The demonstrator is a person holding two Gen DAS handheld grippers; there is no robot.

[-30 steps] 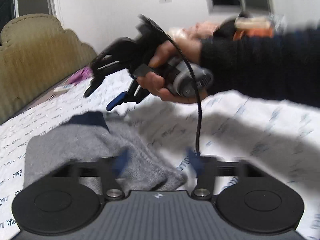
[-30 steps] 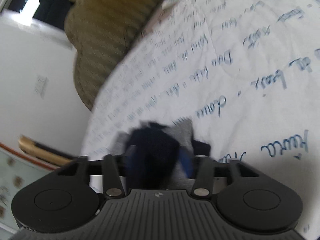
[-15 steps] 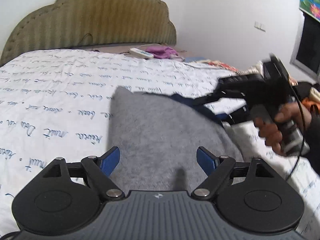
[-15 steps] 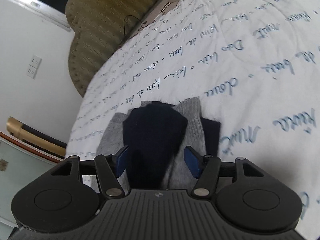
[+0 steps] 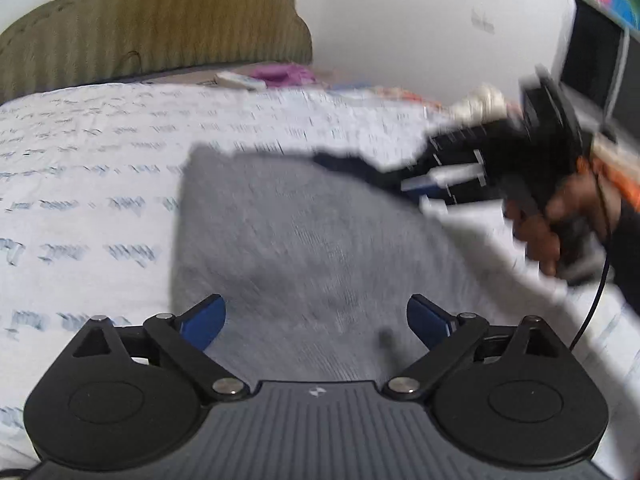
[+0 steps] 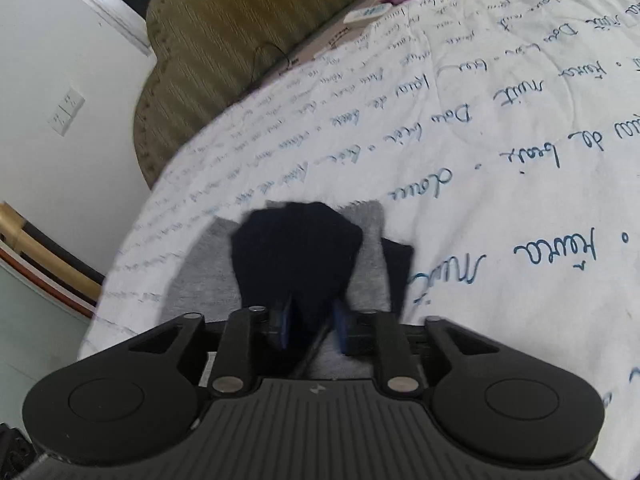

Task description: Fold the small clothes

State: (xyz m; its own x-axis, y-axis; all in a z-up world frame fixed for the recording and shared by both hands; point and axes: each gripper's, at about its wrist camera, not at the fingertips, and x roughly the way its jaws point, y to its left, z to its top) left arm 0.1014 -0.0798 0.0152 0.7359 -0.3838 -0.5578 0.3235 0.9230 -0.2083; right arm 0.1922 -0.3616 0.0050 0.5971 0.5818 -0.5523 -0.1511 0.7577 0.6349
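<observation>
A small grey garment (image 5: 304, 240) with navy trim lies spread on the bed (image 5: 88, 184), on a white cover printed with blue script. The left gripper (image 5: 316, 320) hovers over the garment's near edge; its jaws have just been opening and stand wide, with cloth below them but nothing pinched. The right gripper (image 6: 310, 322) has just been closing — its blue pads now sit narrow on either side of the navy part (image 6: 296, 256), apparently pinching it, though blur makes full contact hard to confirm. In the left view it reaches in from the right, held by a hand (image 5: 560, 220).

To fold well, I would judge the right grip should be firm before lifting, and carried low across the grey cloth so the layer beneath does not drag — the left can pin the near edge flat.
</observation>
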